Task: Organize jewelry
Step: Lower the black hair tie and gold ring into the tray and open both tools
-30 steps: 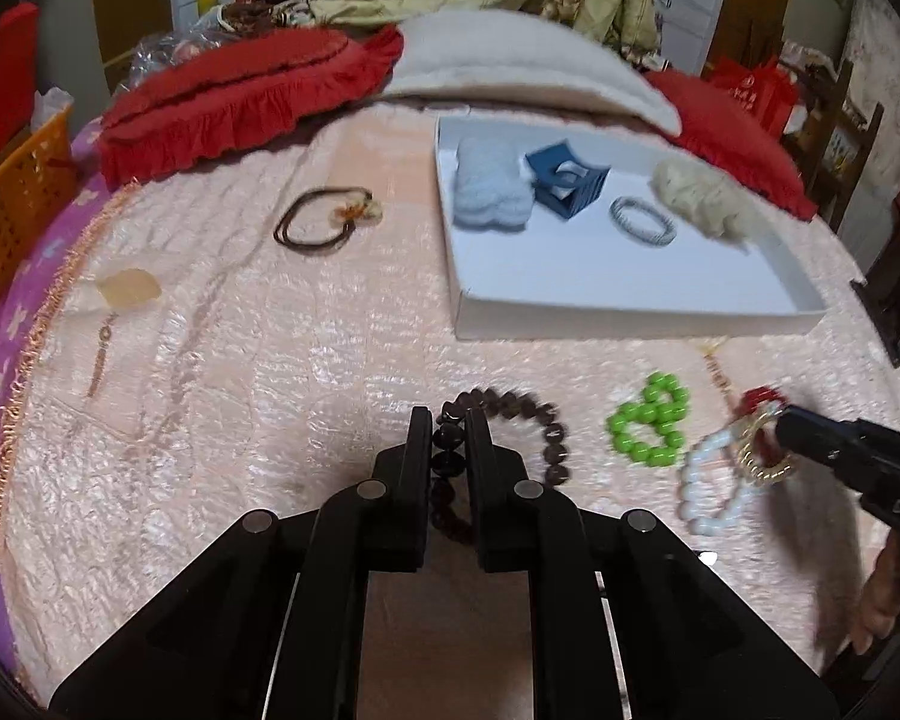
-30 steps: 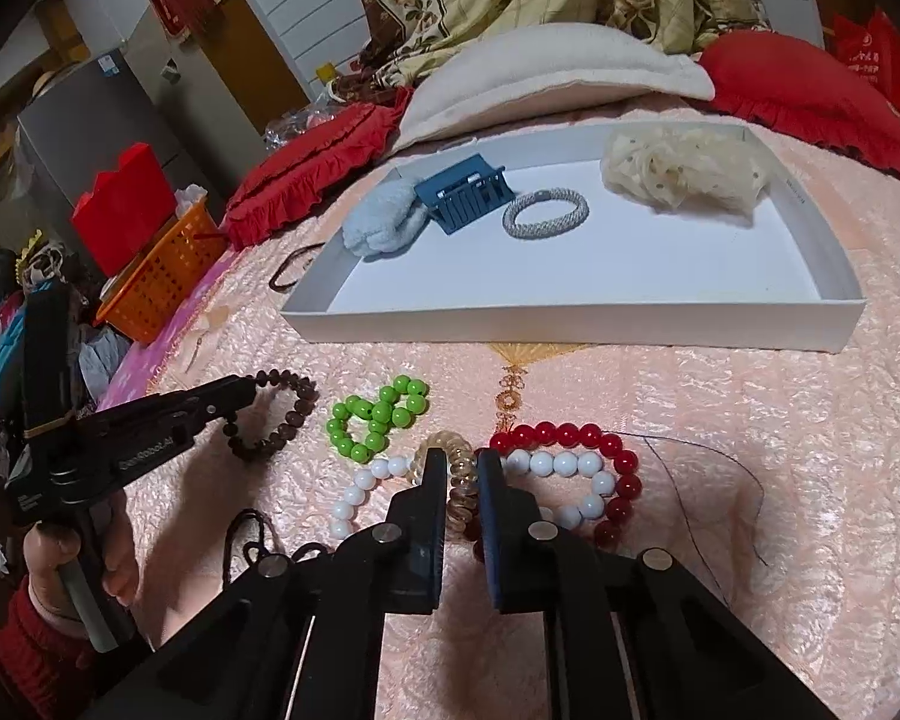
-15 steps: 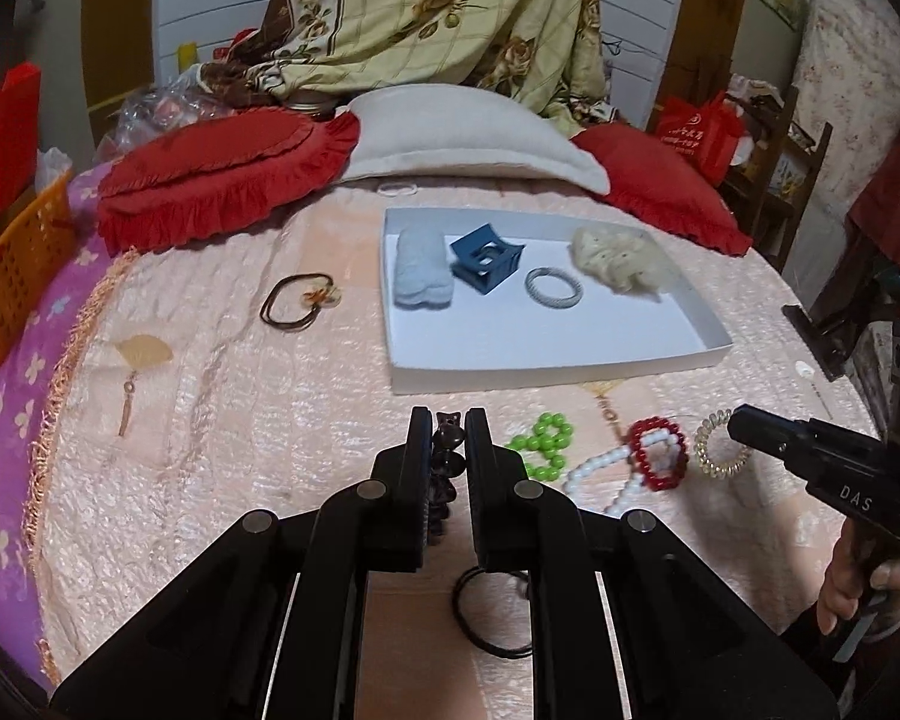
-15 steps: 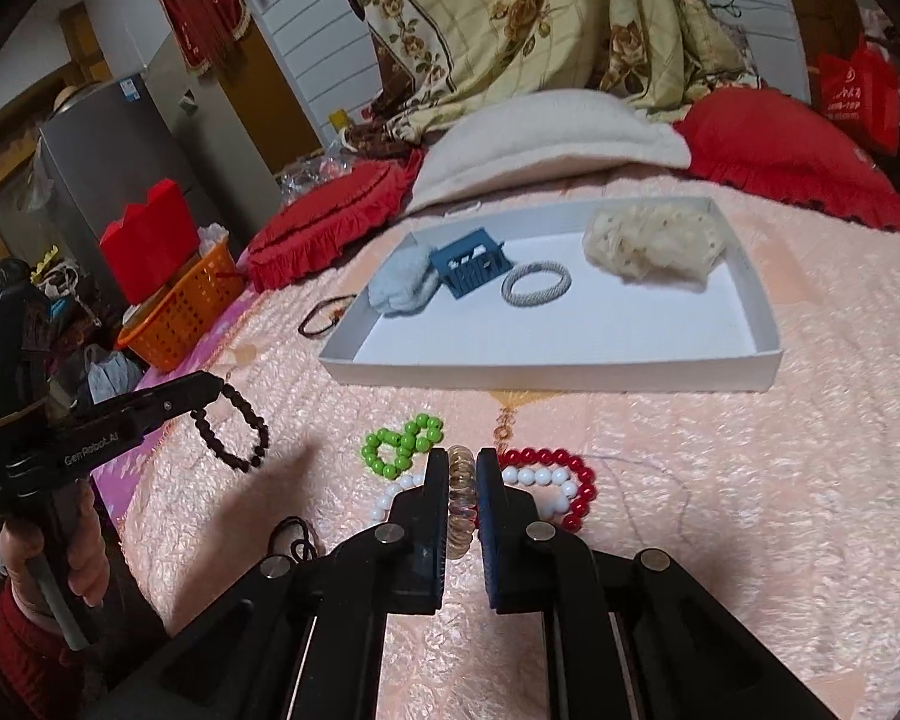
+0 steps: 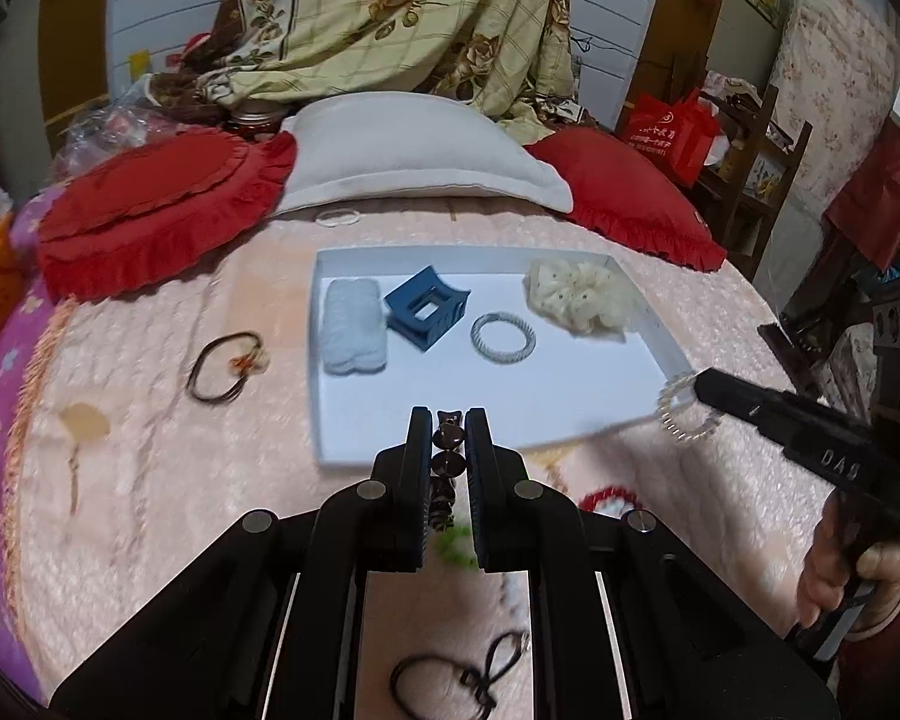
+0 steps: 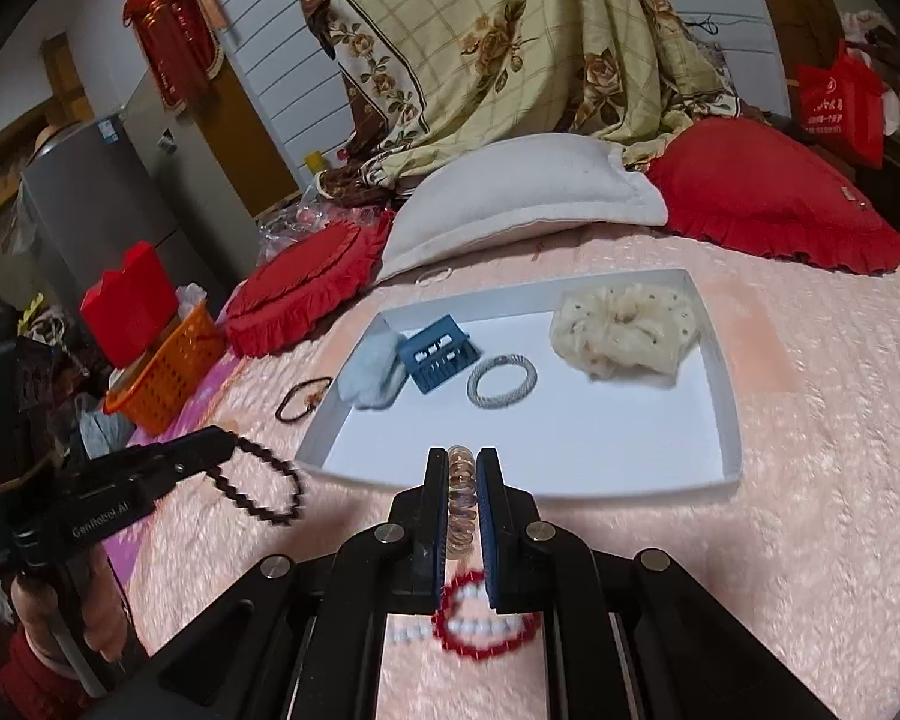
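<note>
Dark brown beaded bracelet [image 5: 447, 456] hangs pinched in the left gripper [image 5: 448, 420] near the shallow white tray's [image 5: 582, 396] front edge, while the right gripper [image 6: 462, 459] clamps a clear coiled hair tie [image 6: 461, 495] above the pink bedspread [image 6: 810, 480].

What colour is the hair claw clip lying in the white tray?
Dark blue. The claw clip shows best in the left wrist view.
</note>
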A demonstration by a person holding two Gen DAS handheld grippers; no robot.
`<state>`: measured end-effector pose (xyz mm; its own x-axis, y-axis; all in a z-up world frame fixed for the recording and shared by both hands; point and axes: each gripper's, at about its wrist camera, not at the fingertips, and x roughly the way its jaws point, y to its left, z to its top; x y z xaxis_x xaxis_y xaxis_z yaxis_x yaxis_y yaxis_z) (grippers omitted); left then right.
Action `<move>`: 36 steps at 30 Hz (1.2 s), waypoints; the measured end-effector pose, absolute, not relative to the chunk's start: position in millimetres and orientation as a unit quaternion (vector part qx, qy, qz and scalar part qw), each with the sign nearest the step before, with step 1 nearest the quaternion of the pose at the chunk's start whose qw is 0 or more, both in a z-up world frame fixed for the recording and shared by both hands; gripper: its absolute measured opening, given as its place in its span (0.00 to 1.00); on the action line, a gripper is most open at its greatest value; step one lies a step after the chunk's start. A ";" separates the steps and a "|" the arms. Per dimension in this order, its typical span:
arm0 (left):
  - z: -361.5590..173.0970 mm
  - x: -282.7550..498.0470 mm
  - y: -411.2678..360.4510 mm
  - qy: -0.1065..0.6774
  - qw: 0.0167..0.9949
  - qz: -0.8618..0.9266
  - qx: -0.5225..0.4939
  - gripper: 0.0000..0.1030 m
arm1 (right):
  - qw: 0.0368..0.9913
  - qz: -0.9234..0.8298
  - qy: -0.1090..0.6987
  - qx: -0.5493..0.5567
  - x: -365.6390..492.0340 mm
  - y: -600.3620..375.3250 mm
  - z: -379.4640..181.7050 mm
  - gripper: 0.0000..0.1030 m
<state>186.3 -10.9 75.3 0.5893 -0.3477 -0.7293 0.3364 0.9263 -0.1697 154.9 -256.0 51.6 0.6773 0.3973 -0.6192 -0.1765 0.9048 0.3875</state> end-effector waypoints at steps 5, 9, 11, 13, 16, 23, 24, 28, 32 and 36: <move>62.6 217.8 -21.6 0.428 0.885 -0.185 -0.008 0.09 | 0.895 0.160 0.387 0.152 182.4 -244.1 40.8 0.08; 43.7 237.4 -24.1 0.445 0.880 -0.169 0.003 0.09 | 0.885 0.165 0.403 0.165 200.1 -235.5 27.8 0.08; 34.8 246.0 -22.4 0.451 0.878 -0.160 0.010 0.09 | 0.879 0.170 0.411 0.174 208.8 -230.7 21.1 0.08; 27.4 252.0 -19.1 0.455 0.877 -0.150 0.013 0.09 | 0.870 0.179 0.419 0.187 218.0 -226.3 13.8 0.08; 15.4 264.1 -12.4 0.466 0.875 -0.134 0.013 0.09 | 0.861 0.184 0.431 0.200 230.4 -219.4 2.5 0.09; -4.6 289.4 -13.6 0.478 0.870 -0.114 0.028 0.09 | 0.851 0.176 0.455 0.197 252.7 -205.2 -23.2 0.09; -5.8 291.2 -14.6 0.478 0.871 -0.113 0.031 0.09 | 0.849 0.175 0.457 0.198 254.9 -204.9 -25.7 0.08; -9.0 293.7 -16.6 0.480 0.869 -0.120 0.027 0.10 | 0.847 0.173 0.463 0.193 258.3 -203.2 -31.4 0.09; -10.2 290.8 -15.5 0.490 0.861 -0.137 0.014 0.10 | 0.848 0.166 0.467 0.189 259.2 -202.5 -32.7 0.09; -2.3 275.3 -10.5 0.487 0.862 -0.142 0.003 0.11 | 0.851 0.165 0.467 0.174 257.8 -199.2 -28.6 0.09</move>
